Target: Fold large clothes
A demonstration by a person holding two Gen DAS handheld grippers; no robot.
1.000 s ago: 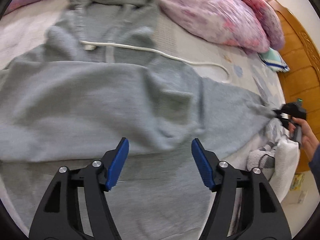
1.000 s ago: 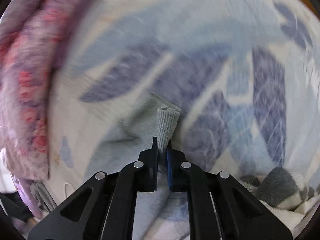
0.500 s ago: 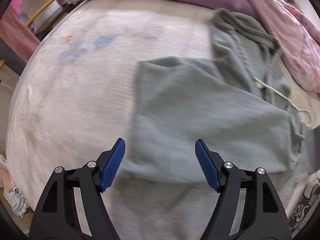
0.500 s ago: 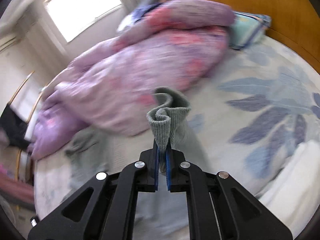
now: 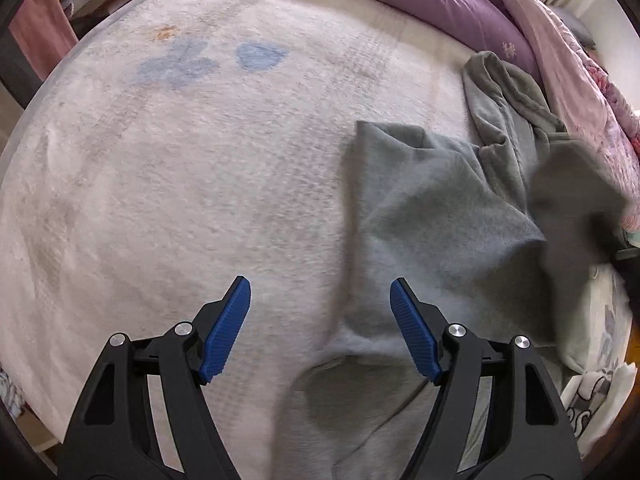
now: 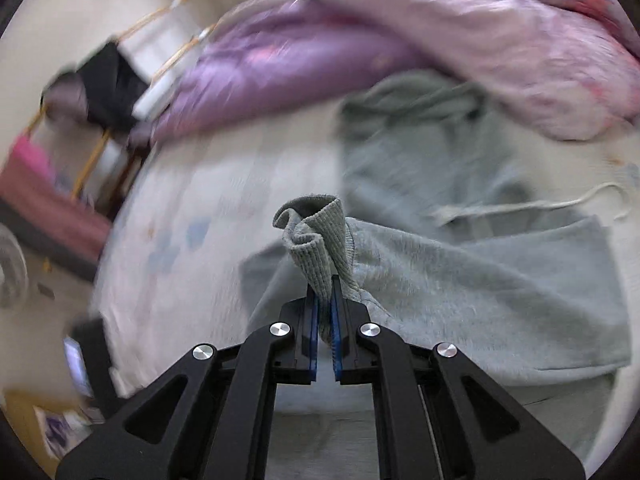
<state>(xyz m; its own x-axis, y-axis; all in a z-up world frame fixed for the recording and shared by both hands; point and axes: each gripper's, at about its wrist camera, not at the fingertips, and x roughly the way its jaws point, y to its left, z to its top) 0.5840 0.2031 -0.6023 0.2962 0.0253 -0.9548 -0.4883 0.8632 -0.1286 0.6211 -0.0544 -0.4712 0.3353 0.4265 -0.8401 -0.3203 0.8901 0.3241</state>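
A grey hoodie (image 5: 432, 216) lies on the pale bed cover (image 5: 192, 184), its left sleeve folded across the body. My left gripper (image 5: 320, 332) hovers open over the hoodie's left edge, with nothing between its blue pads (image 5: 226, 328). In the right wrist view my right gripper (image 6: 324, 312) is shut on the ribbed sleeve cuff (image 6: 316, 240), carried above the hoodie's body (image 6: 500, 280). The hood (image 6: 416, 100) and a white drawstring (image 6: 520, 208) lie beyond. A blurred dark shape (image 5: 576, 200) at the right of the left wrist view is the lifted sleeve; I cannot make out the gripper there.
A purple and pink quilt (image 5: 500, 20) is heaped along the far side of the bed. Chairs and a pink cloth (image 6: 36, 184) stand beyond the bed's left edge. A patterned white blanket (image 5: 596, 392) lies at the right edge. Bare bed cover stretches left of the hoodie.
My right gripper has swung the cuff from the bed's far right side over the hoodie's body, rolling as it went. The left gripper slid to the hoodie's left edge.
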